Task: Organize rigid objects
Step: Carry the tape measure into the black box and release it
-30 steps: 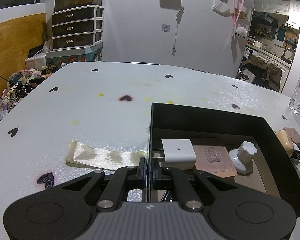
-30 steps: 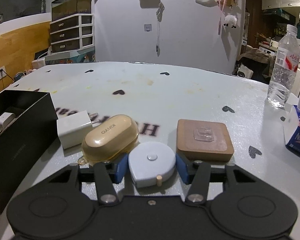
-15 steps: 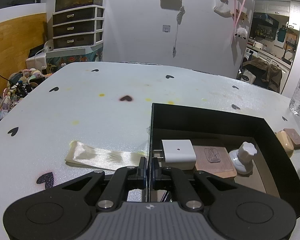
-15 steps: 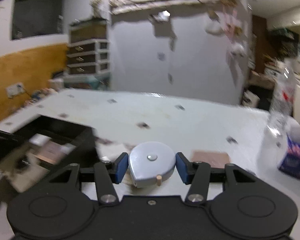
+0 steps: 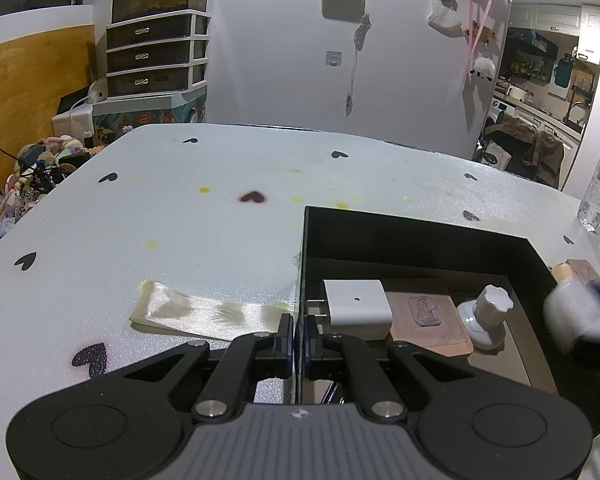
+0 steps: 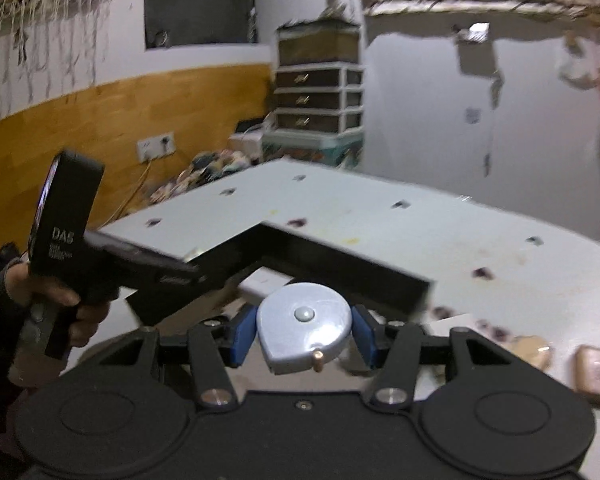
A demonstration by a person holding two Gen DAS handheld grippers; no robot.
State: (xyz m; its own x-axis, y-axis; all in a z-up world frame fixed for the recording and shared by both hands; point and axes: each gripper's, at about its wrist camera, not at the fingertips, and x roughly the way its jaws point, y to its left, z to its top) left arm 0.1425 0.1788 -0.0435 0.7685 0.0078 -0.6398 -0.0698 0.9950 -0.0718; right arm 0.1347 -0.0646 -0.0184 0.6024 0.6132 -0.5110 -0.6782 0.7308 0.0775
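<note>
The right gripper [image 6: 304,334] pinched the pale blue teardrop tape measure [image 6: 303,327] between its fingers, carrying it above the open black box [image 6: 340,264] just ahead. The left gripper [image 5: 296,340], fingers pressed together on the box's near wall, likely steadied it.

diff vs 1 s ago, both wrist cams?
The right tool lifted the blue tape measure off the table, away from the tan case and brown pad, and swung it left over the black box; its grip is unchanged. The left tool stayed shut on the box wall. Charger, leather pad and white knob inside unmoved.
</note>
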